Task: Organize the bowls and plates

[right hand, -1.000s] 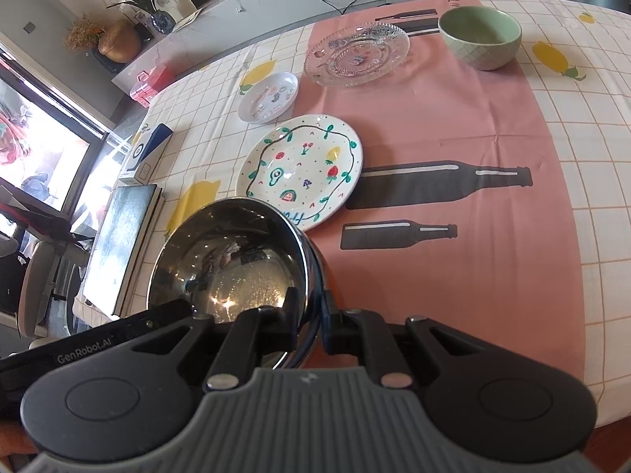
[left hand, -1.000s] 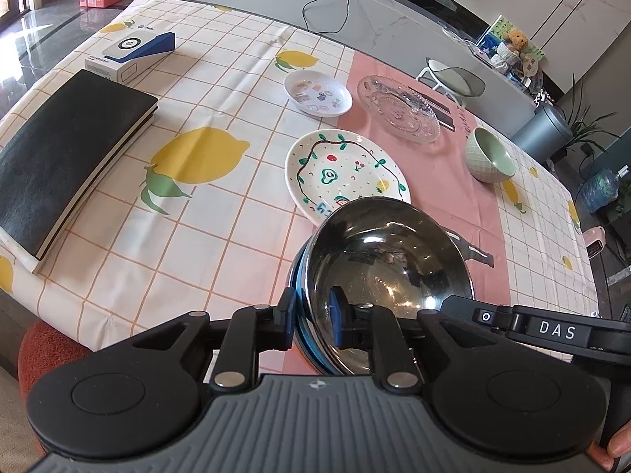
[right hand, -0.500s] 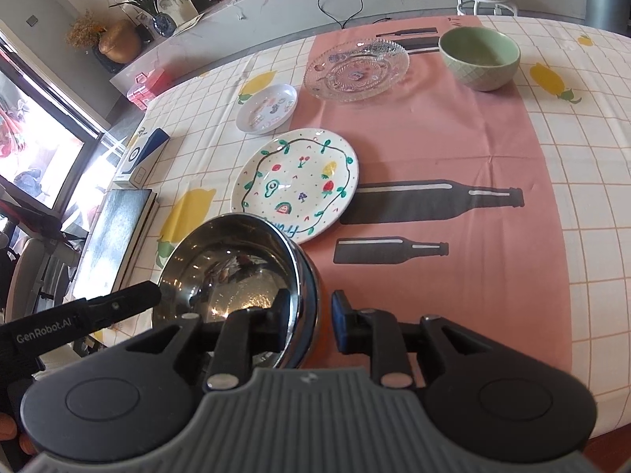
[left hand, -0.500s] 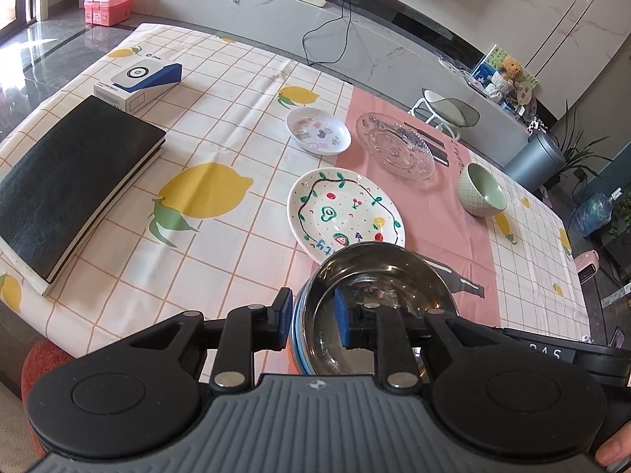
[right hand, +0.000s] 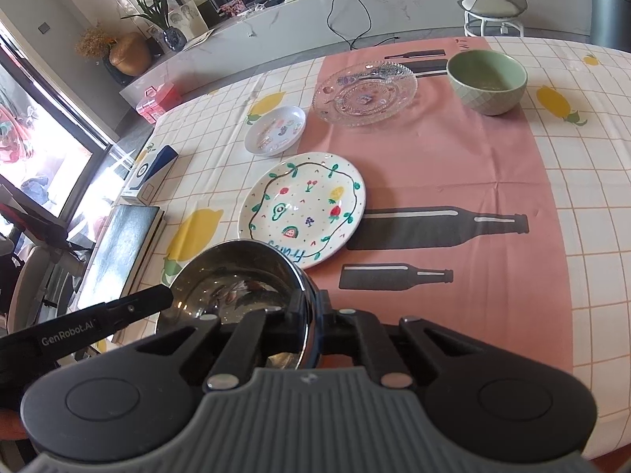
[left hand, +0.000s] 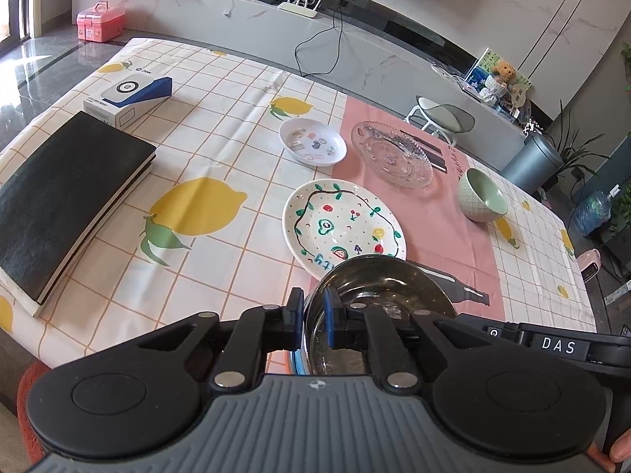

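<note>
My left gripper (left hand: 314,317) and right gripper (right hand: 311,315) loosened half a second back; the left is closing again, the right has re-clamped the steel bowl's (left hand: 388,295) rim.

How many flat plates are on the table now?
3. The fruit-painted plate lies in the middle, the small white plate behind it to the left, and the clear glass plate on the pink cloth. None seems hidden.

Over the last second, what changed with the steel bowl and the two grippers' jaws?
Both jaws eased off and clamped again: the left gripper is closing on the steel bowl rim, and the right gripper is shut on the opposite rim. The painted plate and green bowl stayed put.
</note>
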